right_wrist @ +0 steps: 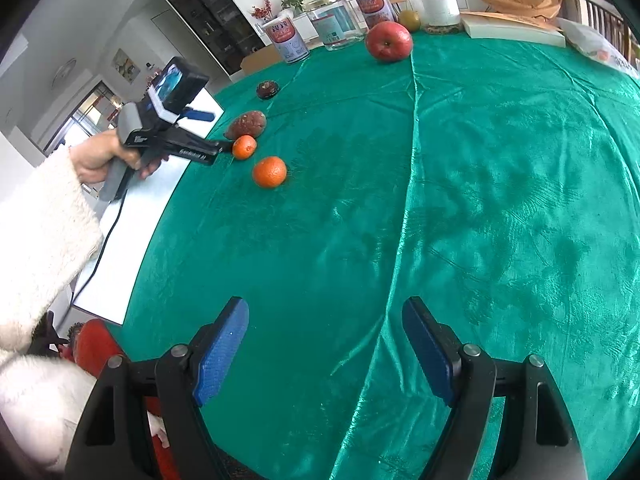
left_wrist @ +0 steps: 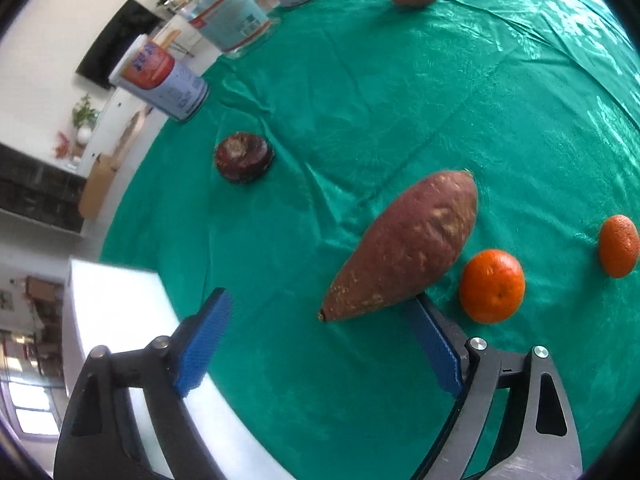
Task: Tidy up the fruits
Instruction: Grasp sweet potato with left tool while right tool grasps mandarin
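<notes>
A green satin tablecloth [right_wrist: 460, 200] covers the table, carrying a sweet potato [left_wrist: 408, 248], two tangerines [left_wrist: 492, 286] centre-left, a red apple [right_wrist: 389, 41] and jars [right_wrist: 336, 20] along the top.

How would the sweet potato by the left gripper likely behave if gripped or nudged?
The sweet potato looks firm, so probably stiff between the pads. Its tapered ends suggest it might pivot or slip if gripped off-centre. Lying on the smooth, shiny green cloth, it could slide or roll sideways when pushed.
</notes>
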Tool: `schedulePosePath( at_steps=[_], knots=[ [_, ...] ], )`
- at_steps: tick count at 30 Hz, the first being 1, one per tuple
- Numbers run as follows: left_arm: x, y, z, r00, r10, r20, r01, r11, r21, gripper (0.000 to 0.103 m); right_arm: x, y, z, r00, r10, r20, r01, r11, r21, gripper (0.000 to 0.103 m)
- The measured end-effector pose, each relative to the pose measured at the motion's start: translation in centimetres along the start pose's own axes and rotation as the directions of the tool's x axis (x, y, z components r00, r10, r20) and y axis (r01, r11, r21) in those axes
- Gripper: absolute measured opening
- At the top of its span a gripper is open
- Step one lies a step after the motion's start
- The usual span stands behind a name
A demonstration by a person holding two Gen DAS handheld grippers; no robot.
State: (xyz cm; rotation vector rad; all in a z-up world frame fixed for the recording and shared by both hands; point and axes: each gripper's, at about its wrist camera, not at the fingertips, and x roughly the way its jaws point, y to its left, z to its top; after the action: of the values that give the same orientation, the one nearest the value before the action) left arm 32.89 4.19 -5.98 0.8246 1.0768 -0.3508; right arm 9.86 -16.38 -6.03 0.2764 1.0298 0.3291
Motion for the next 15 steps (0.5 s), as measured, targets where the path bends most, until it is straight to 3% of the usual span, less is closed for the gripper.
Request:
schedulePosePath(
  at_steps=[3,7,9,15],
  knots=[
    [0.3,0.3,1.2,0.998,-0.041,0.037,0.040,0.999,0.028,0.080,0.6,0.1,0.3,1.000,0.004,-0.013,-0.004,1.000,-0.001,0.079],
    [0.5,0.1,2.9,0.988,-0.141,0.067,0.140,0.990,0.029,0.079,1.5,0.0,1.2,0.999,0.023,-0.040,-0.023,1.000,0.002,0.079],
    [0.6,-0.3,3.5,0.984,-0.159,0.079,0.156,0.987,0.045,0.080,1.9,0.1,2.3,0.998,0.036,-0.052,-0.036,0.999,-0.001,0.079],
    [1.6,0.7,4.9,0.971,-0.237,0.035,0.238,0.971,-0.024,0.079,2.0,1.0,5.5,0.998,0.057,-0.022,-0.057,0.998,-0.009,0.079]
  ],
)
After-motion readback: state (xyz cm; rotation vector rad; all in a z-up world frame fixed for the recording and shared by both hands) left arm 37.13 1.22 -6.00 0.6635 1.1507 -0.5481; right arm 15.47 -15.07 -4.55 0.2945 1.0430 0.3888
